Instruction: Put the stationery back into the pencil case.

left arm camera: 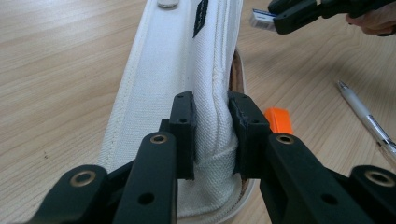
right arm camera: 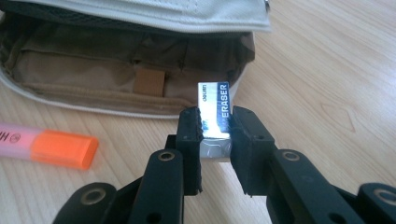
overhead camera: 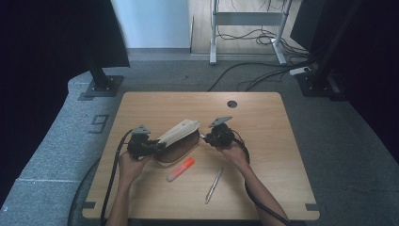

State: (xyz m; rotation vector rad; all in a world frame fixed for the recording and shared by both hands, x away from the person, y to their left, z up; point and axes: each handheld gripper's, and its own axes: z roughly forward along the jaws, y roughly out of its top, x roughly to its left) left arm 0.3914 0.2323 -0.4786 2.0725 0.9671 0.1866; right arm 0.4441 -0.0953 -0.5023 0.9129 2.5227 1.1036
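Eraser (right arm camera: 215, 116) clamped in right gripper (right arm camera: 215, 140) jaws; left gripper (left arm camera: 212, 135) jaws pinch pouch (left arm camera: 187, 70) flap.

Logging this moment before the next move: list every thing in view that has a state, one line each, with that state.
Pencil case: open, flap held up, lying on the table.
Eraser: clamped upright, off the table, just outside the case's mouth.
Highlighter: capped, lying flat beside the case.
Pen: lying flat, untouched.
Left tool: shut on the case's flap.
Right tool: shut on the eraser.
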